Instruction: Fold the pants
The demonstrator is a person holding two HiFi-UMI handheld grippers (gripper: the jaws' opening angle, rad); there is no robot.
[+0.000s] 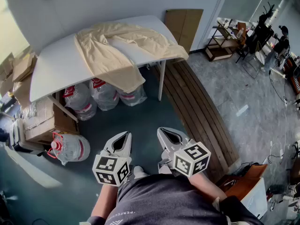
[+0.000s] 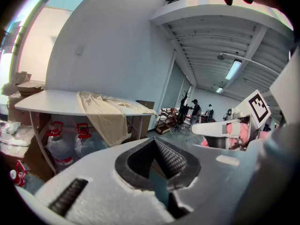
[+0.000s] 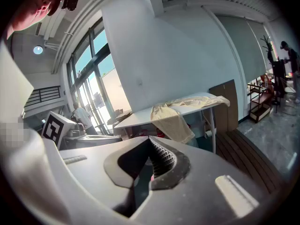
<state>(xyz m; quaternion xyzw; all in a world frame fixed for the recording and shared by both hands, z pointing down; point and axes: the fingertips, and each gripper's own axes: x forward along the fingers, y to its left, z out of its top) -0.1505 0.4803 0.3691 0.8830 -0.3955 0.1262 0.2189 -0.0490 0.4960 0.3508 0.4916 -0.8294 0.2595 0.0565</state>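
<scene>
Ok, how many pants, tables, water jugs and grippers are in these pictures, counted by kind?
Pants: 1
Table: 1
Water jugs: 4
Grippers: 2, the left gripper and the right gripper
Total: 8

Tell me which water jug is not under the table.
The water jug out on the floor beside the cardboard boxes, nearest the left gripper; the other three jugs sit under the white table.

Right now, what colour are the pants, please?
Pants: pale cream, clearest in the head view.
</scene>
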